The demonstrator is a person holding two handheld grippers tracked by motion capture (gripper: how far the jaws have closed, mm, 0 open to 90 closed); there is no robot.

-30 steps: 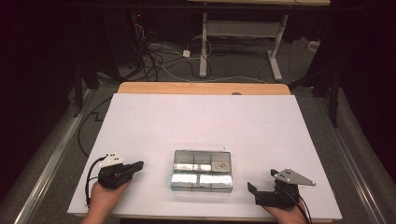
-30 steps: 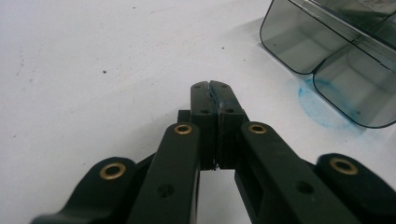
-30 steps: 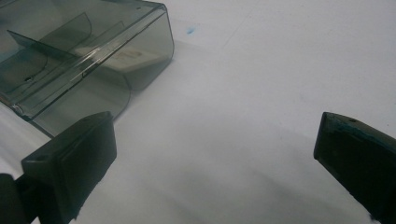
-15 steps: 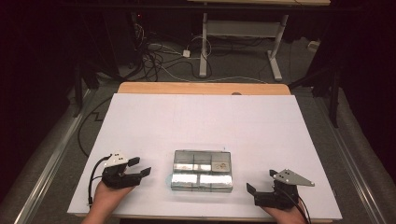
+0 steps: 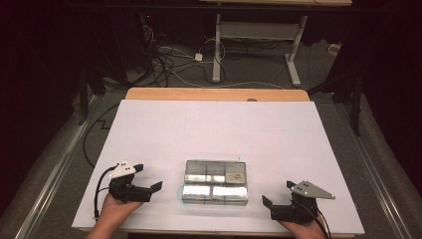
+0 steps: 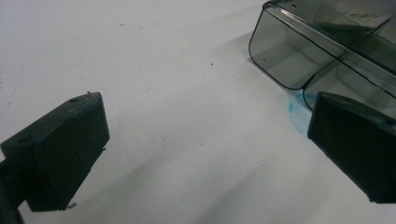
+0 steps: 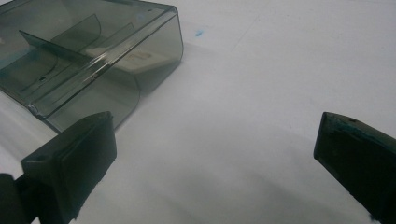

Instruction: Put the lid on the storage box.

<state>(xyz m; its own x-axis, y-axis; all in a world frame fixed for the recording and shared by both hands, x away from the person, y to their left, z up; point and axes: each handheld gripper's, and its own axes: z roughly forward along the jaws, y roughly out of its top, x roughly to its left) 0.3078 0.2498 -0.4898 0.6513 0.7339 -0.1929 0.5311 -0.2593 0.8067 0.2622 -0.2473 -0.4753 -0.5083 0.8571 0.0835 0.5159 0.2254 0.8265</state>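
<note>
The left gripper (image 5: 149, 179) has just been opening its jaws: a second ago, in the high view, they sit pressed together, half a second ago they stand partly apart, and now they are spread wide with nothing between them but bare table. The hand itself holds its place near the front left of the white table top (image 5: 209, 129). The right gripper (image 5: 278, 195) sits at the front right with its jaws also spread and empty, as it was a second ago.

As a judgement, the fresh opening reads as preparation: the left gripper is being readied to take hold of the smoky transparent plastic compartment box (image 5: 215, 181), and no grip has begun.

The box lies flat on the table between the two grippers, apart from both, near the front edge and roughly central. Its long axis runs left to right across the table, parallel to the front edge, so its short ends face the two grippers. In the left gripper view the box (image 6: 327, 42) shows at the upper right, beyond the right-hand jaw, with a rounded corner turned towards the camera and a faint blue smear on the table beside it. In the right gripper view the box (image 7: 84, 56) shows at the upper left, dividers visible inside. One compartment holds a pale item, probably a small card or label, though the views are too dim to be sure.
</note>
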